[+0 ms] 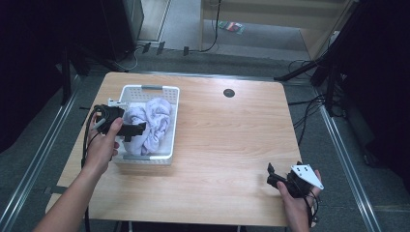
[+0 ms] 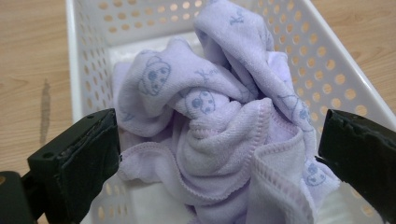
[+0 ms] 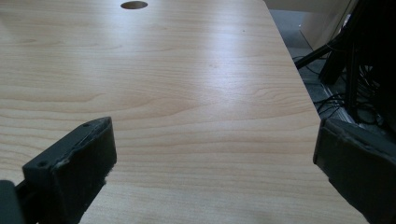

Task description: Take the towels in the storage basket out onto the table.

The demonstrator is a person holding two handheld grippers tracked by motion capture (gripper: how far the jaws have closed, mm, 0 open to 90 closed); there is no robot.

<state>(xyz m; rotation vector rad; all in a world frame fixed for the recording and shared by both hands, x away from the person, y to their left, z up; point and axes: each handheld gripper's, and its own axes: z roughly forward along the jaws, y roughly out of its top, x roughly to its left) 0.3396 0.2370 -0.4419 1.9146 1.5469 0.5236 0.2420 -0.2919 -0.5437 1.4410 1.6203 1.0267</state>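
Pale wooden table (image 1: 227,140) carries, at middle left of the high view, a white perforated plastic basket (image 1: 167,104) with the crumpled lilac printed cloth (image 1: 153,123) inside, ungrasped, as I hover my left gripper (image 1: 138,129) over it with jaws spread, my right gripper (image 1: 271,175) idle, jaws apart.

No text, label, brand or number can be read anywhere. The lilac cloth (image 2: 219,126) at the frame's centre bears only small printed blue-grey figures, mushroom-like shapes, without letters. The white basket (image 2: 336,74) around it is unmarked.
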